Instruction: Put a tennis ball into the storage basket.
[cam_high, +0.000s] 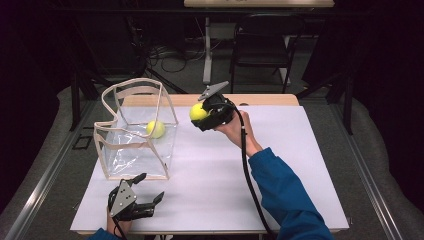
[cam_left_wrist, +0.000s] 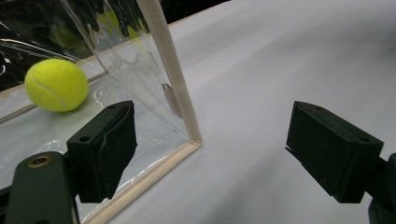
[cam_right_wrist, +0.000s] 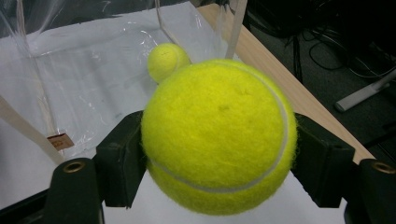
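Observation:
A clear plastic bag (cam_high: 135, 131) with beige trim stands open on the white table (cam_high: 280, 165) at the left. One yellow tennis ball (cam_high: 155, 129) (cam_left_wrist: 56, 84) (cam_right_wrist: 167, 60) lies inside it. My right gripper (cam_high: 202, 114) is shut on a second tennis ball (cam_high: 198, 112) (cam_right_wrist: 218, 135), held in the air just right of the bag's upper rim. My left gripper (cam_high: 149, 187) (cam_left_wrist: 210, 147) rests open near the table's front edge, with the bag's near bottom corner (cam_left_wrist: 194, 140) between its jaws and nothing gripped.
A black cable (cam_high: 248, 170) trails from the right gripper along a blue sleeve (cam_high: 287, 192). A dark chair (cam_high: 265, 42) and a table leg (cam_high: 206, 50) stand beyond the far wooden edge (cam_high: 260, 99). White table lies right of the bag.

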